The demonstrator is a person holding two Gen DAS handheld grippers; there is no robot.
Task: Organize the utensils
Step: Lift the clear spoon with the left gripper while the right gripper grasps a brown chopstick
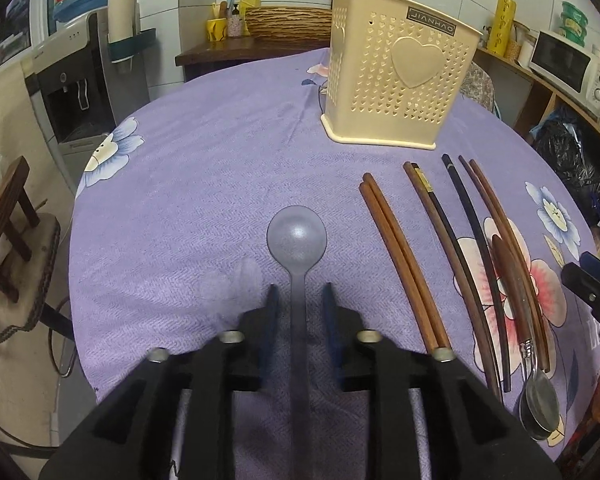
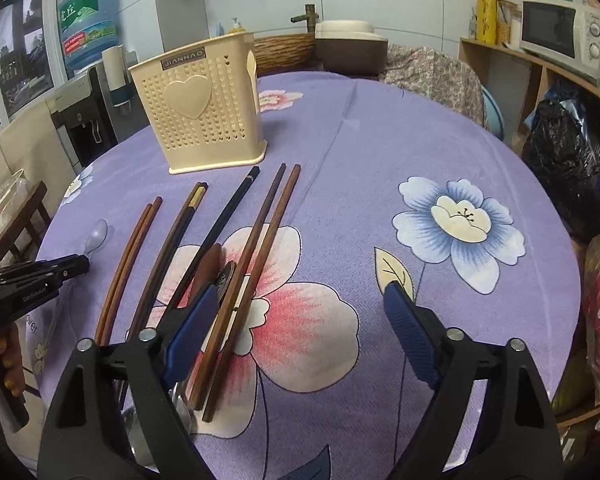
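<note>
Left tool (image 1: 299,300) sits low over the table (image 1: 204,184), fingers apart, straddling the handle of a translucent plastic spoon (image 1: 297,236) — pads on either side of the handle with a gap showing, not clamped. Spoon lies flat on the purple floral cloth, bowl pointing away toward the cream utensil holder (image 1: 400,76).

Holder stands upright further back on the table, perforated walls, heart on its front.

To the right of the plastic spoon, chopsticks lie in a row: a reddish-brown pair (image 1: 400,256), a dark brown pair (image 1: 444,248), one black stick (image 1: 476,248), another brown pair (image 1: 504,240). A wood-handled metal spoon (image 1: 538,404) lies among the rightmost sticks, bowl nearest the camera.

Right tool (image 2: 300,300) hovers with fingers wide apart, holding nothing — its left finger (image 2: 188,328) over the spoon handle and the brown pair (image 2: 256,256), its right finger over bare cloth.
</note>
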